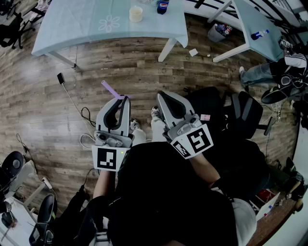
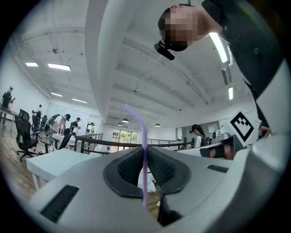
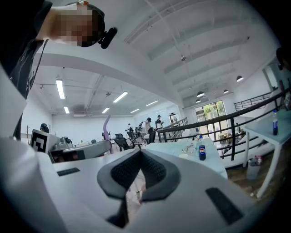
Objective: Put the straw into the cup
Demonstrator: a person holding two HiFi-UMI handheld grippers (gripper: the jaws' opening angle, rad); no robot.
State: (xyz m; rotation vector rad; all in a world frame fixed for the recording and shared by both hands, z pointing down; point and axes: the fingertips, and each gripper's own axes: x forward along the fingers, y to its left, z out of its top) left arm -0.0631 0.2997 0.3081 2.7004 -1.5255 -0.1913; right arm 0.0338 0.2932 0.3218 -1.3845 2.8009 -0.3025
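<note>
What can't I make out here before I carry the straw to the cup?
- Cup: head view, too small to show its opening or contents.
- Bottle: head view, upper part cut off by the top edge.
- Straw, gripped end: head view, hidden between the jaws of the left hand-held gripper.

Head camera downward; hand cameras level.

Purple straw (image 2: pixel 144 154) upright, pinched between left tongs (image 2: pixel 144 169).
</note>
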